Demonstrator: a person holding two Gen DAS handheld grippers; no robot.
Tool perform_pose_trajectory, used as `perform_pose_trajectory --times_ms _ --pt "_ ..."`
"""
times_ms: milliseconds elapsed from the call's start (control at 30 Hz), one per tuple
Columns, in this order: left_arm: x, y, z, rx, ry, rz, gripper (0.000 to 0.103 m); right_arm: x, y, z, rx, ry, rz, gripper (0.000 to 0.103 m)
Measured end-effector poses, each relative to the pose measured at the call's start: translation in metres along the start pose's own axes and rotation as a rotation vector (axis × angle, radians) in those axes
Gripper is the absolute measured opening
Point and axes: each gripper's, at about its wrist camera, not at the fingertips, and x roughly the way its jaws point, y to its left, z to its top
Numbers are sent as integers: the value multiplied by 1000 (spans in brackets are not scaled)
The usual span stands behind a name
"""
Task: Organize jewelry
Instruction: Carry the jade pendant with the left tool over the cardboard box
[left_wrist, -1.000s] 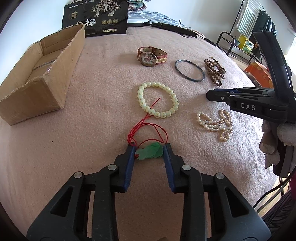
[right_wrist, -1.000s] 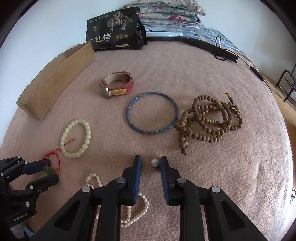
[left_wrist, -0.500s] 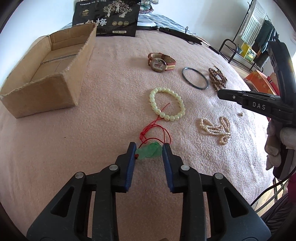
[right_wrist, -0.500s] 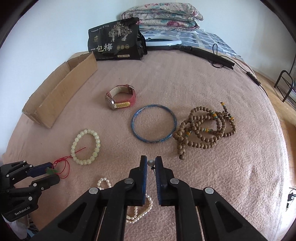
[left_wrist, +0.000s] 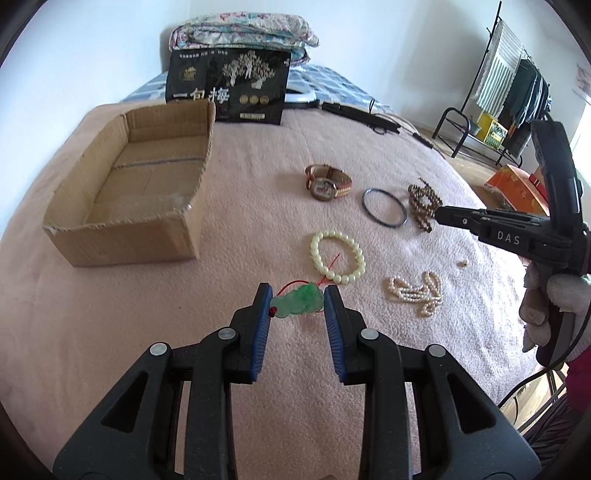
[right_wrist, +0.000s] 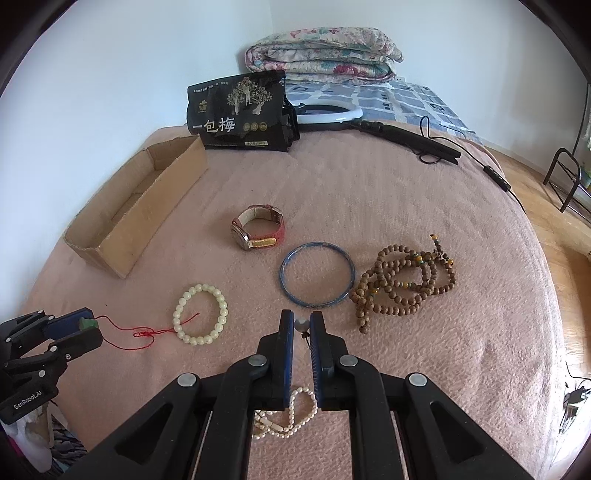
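My left gripper (left_wrist: 297, 300) is shut on a green jade pendant (left_wrist: 296, 305), lifted above the pink blanket; its red cord (right_wrist: 142, 331) trails to the pale bead bracelet (left_wrist: 338, 256). My right gripper (right_wrist: 301, 323) is shut on a small grey-white bead (right_wrist: 301, 324) with a dark cord hanging under it. An open cardboard box (left_wrist: 125, 192) stands at the left. A watch (left_wrist: 327, 182), a blue bangle (left_wrist: 384, 206), brown prayer beads (right_wrist: 400, 282) and a pearl strand (left_wrist: 417, 293) lie on the blanket.
A black snack bag (left_wrist: 227, 86) stands behind the box, with folded bedding (right_wrist: 323, 50) and a ring light (right_wrist: 325, 110) with its cable beyond. A tiny pale object (left_wrist: 461, 263) lies near the right gripper. The bed's edge drops off at the right.
The left gripper has lifted the jade pendant and drawn back toward the box side, pulling the red cord straight. The right gripper has shut on the small bead and raised it.
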Motion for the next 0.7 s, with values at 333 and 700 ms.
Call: perform_pose_trajectory --times_ms 333,700 --pt "-40 8 22 7 -103 8 28 -19 9 8 -2 -46 14 6" --pt "-75 36 62 -21 -200 22 28 -31 33 22 -17 -78 62 6"
